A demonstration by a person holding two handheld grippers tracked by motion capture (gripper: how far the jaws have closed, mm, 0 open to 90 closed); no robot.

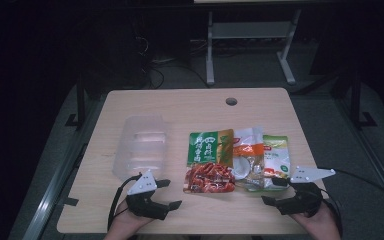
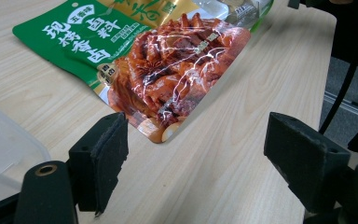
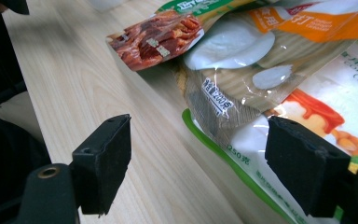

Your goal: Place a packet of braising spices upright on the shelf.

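Three food pouches lie side by side on the wooden table (image 1: 180,107): a green and red pouch (image 1: 210,162) (image 2: 168,65) (image 3: 158,37), a clear and orange pouch (image 1: 247,157) (image 3: 233,60) and a green and white pouch (image 1: 276,157) (image 3: 317,112). To their left stands a clear plastic container (image 1: 142,145) (image 2: 0,144). My left gripper (image 1: 171,193) (image 2: 200,163) rests open near the front edge, pointing at the red pouch's lower corner, with nothing between its jaws. My right gripper (image 1: 271,191) (image 3: 198,163) is open too, just short of the green and white pouch's near edge.
A round cable hole (image 1: 231,101) sits at the table's far middle. Beyond the table are a dark floor, cables and a white stand's legs (image 1: 210,55). Bare wood lies along the front edge between the two grippers and behind the pouches.
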